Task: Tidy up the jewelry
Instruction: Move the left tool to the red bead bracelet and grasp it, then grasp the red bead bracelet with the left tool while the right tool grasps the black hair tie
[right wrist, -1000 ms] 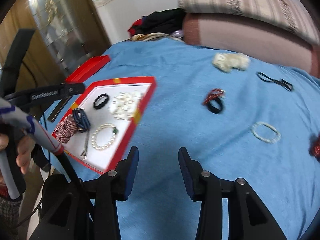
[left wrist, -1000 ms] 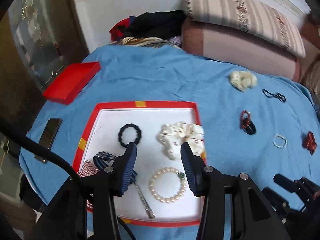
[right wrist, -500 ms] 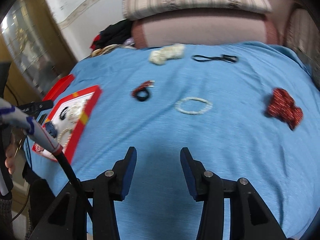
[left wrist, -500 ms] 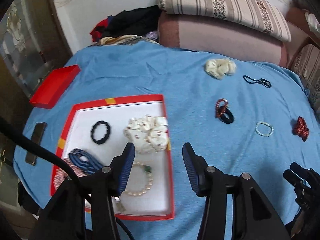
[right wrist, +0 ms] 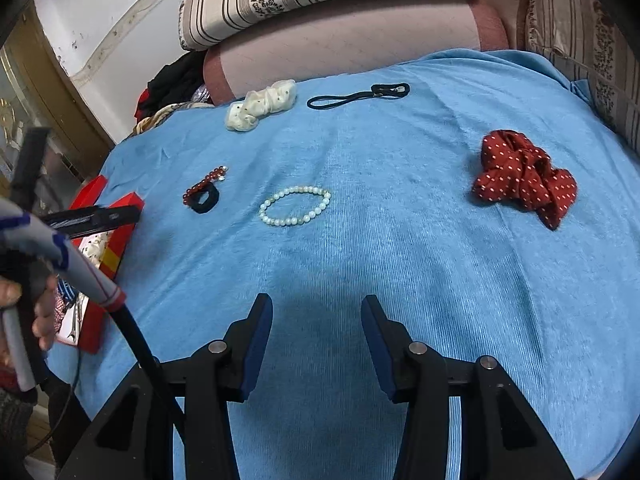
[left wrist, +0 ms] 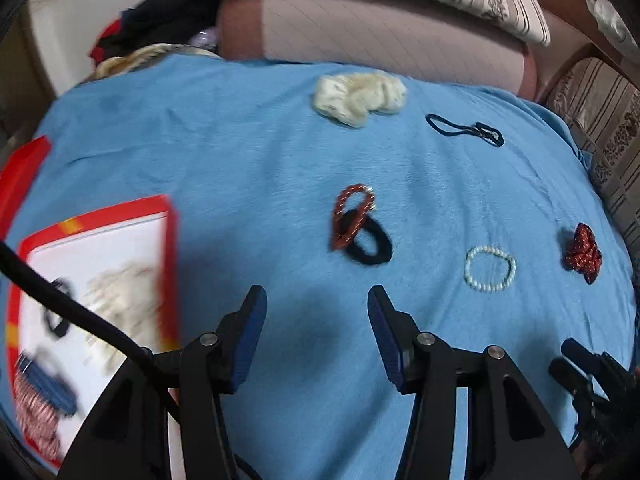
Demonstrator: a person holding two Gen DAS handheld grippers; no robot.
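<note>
Jewelry loose on blue bedspread (right wrist: 360,280): pale bead bracelet (right wrist: 295,205), red bead bracelet (left wrist: 352,216) overlapping black hair tie (left wrist: 370,240), red dotted scrunchie (right wrist: 524,178). Left hand-held gripper (left wrist: 316,304) and right hand-held gripper (right wrist: 316,312) spread, jaws just opening, nothing between. Red tray (left wrist: 170,248) at left holds sorted pieces.
</note>
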